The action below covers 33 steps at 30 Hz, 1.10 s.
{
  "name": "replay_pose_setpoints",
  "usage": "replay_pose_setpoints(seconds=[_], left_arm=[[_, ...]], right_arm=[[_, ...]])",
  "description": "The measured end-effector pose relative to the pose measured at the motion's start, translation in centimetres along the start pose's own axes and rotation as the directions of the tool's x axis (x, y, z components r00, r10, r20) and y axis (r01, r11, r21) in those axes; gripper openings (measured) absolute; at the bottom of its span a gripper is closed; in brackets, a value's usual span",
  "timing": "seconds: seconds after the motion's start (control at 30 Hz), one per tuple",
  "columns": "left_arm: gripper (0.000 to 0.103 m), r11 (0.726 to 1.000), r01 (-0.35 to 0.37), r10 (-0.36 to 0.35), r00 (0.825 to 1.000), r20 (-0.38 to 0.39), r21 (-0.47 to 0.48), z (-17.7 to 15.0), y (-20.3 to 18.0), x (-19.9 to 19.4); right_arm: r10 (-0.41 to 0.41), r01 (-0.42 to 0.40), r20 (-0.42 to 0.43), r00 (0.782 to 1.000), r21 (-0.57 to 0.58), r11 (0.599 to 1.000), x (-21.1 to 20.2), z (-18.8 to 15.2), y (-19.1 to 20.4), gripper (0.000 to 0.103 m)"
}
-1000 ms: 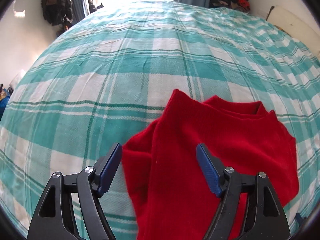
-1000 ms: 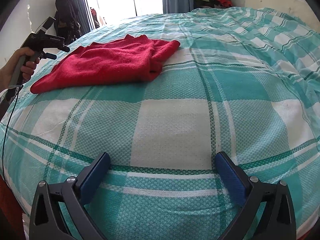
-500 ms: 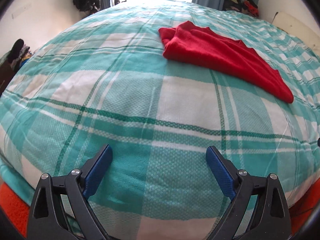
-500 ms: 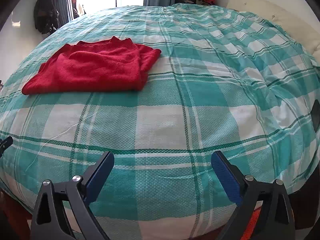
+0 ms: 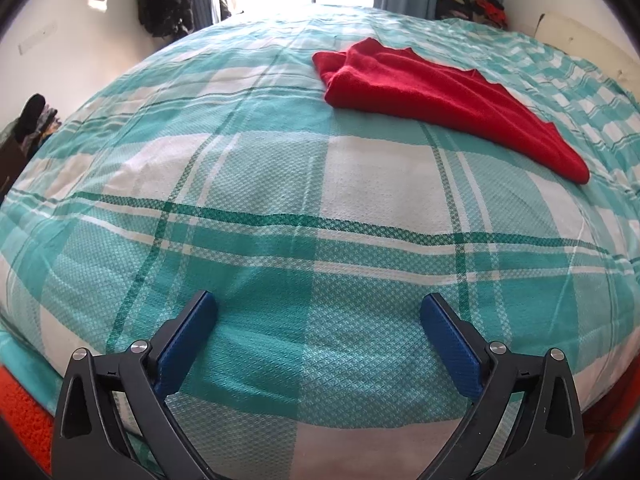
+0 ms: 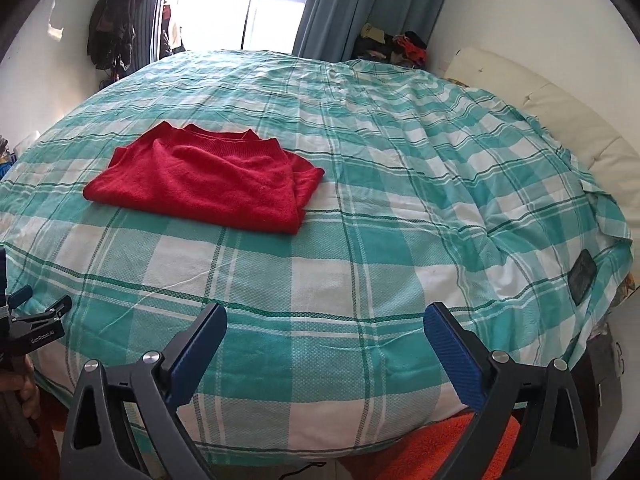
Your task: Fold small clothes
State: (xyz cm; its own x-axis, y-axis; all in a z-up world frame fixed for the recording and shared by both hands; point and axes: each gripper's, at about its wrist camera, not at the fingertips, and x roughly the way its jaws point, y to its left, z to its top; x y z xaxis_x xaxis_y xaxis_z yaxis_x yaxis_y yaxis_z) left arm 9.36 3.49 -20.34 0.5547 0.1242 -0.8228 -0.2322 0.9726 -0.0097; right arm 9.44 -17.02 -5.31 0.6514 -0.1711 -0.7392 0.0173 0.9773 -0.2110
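Observation:
A folded red sweater [image 5: 440, 96] lies flat on the teal-and-white plaid bed cover [image 5: 280, 184], far ahead and to the right in the left wrist view. In the right wrist view the sweater [image 6: 208, 184] lies at the left of the bed, collar toward the window. My left gripper [image 5: 318, 320] is open and empty, low over the near edge of the bed. My right gripper [image 6: 325, 332] is open and empty, also at the near edge, well apart from the sweater. The left gripper [image 6: 36, 320] shows at the far left of the right wrist view.
A cream headboard cushion [image 6: 560, 120] lies at the right side of the bed. A dark flat object [image 6: 582, 280] sits on the bed's right edge. An orange rug [image 6: 424, 452] lies on the floor below. Clothes hang by the window [image 6: 112, 36].
Both grippers have pulled back from the sweater to the near edge of the bed. The left gripper, which was right over the red cloth, now stands far from it.

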Motion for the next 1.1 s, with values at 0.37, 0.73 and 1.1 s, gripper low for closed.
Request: replay_pose_setpoints(seconds=[0.37, 0.73, 1.1], left_arm=[[0.103, 1.000, -0.011, 0.011, 1.000, -0.024, -0.003, 0.1, 0.0, 0.1], [0.103, 1.000, -0.026, 0.026, 0.999, -0.027, -0.002, 0.0, -0.2, 0.1], [0.103, 0.999, -0.032, 0.032, 0.999, -0.026, 0.002, -0.1, -0.3, 0.1]], right_arm=[[-0.015, 0.015, 0.016, 1.000, 0.028, 0.999, -1.8, -0.3, -1.1, 0.098], [-0.036, 0.035, 0.019, 0.999, 0.046, 0.998, -2.3, -0.8, -2.0, 0.098], [-0.056, 0.055, 0.008, 0.998, 0.044, 0.998, -2.0, -1.1, -2.1, 0.098]])
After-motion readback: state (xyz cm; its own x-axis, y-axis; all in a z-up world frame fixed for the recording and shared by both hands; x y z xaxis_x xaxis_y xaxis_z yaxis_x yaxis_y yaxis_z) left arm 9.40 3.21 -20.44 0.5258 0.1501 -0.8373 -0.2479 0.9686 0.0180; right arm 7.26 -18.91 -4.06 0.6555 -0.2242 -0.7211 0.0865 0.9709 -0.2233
